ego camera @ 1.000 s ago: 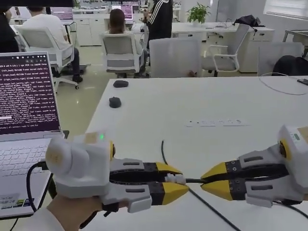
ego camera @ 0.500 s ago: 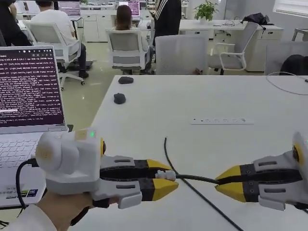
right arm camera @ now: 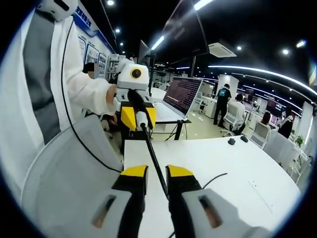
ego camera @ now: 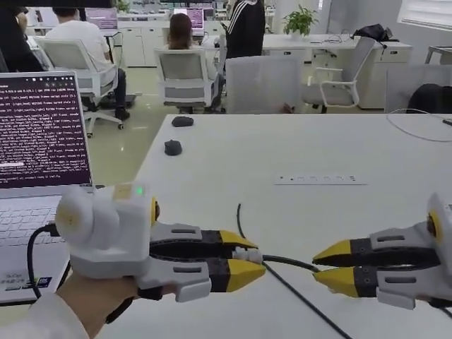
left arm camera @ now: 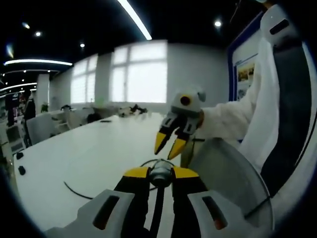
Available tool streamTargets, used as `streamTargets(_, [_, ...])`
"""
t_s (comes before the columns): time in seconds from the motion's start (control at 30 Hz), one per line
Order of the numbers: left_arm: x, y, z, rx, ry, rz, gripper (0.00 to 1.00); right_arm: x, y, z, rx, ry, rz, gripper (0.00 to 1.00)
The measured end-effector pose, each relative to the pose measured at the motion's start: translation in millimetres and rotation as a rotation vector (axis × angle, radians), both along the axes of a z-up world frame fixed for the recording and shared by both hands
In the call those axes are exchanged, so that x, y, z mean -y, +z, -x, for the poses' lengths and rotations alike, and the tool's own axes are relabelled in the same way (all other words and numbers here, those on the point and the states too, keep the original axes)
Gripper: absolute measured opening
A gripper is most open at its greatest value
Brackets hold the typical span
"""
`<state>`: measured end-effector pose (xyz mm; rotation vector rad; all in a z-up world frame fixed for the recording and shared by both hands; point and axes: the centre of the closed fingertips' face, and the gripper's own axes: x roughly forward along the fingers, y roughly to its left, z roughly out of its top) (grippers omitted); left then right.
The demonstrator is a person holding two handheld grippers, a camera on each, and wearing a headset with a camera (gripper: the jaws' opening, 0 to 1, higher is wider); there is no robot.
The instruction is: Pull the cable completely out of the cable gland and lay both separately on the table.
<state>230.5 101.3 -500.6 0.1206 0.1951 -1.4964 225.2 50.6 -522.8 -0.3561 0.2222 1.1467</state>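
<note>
Left gripper [ego camera: 260, 258] clamps the cable gland [ego camera: 250, 256] near the table's [ego camera: 318, 148] left edge. The cable [ego camera: 289, 263] runs between the slightly parted jaws of the right gripper [ego camera: 316, 268]. Broad tabletop extends ahead.

open-plan office: rows of white desks [ego camera: 311, 41] with swivel chairs [ego camera: 185, 69], people [ego camera: 70, 34] seated at monitors [ego camera: 188, 11], an open laptop [ego camera: 39, 134], a potted plant [ego camera: 300, 20], ceiling strip lights [left arm camera: 133, 20].

The left hand [ego camera: 95, 300] holds the left gripper [ego camera: 260, 256] level above the tabletop's near edge, its jaws clamped on the gland [ego camera: 248, 256]. The right gripper [ego camera: 314, 268] faces it tip to tip, close by, with its jaws slightly parted.
</note>
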Motion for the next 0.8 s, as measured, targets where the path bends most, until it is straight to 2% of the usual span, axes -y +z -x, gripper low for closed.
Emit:
streamTargets(0.13, [9.6,1.5,7.1,0.002,-0.019,0.004,0.17,-5.0,9.3,2.5,0.034,0.030,0.004,0.19])
streamTargets(0.27, [24.9,2.2,13.5,0.007,-0.032,0.006,0.17,-11.8,17.9,7.9,0.060,0.076,-0.003,0.20])
streamTargets(0.37, [36.6,2.6,17.4,0.010,-0.044,0.008,0.17,-12.3,19.0,11.9,0.065,0.103,-0.006,0.20])
streamTargets(0.57, [62.8,5.0,23.2,0.011,-0.038,0.020,0.17,4.1,16.7,19.4,0.050,0.136,-0.014,0.17])
streamTargets(0.67, [75.3,4.2,28.3,0.017,-0.049,0.021,0.17,14.1,14.9,23.5,0.047,0.150,-0.011,0.12])
streamTargets(0.73, [84.0,2.1,26.8,0.010,-0.032,0.024,0.17,21.8,12.7,27.3,0.030,0.157,-0.008,0.05])
streamTargets(0.8, [91.7,2.0,29.3,0.005,-0.027,0.028,0.17,30.4,12.7,28.3,0.035,0.155,-0.001,0.05])
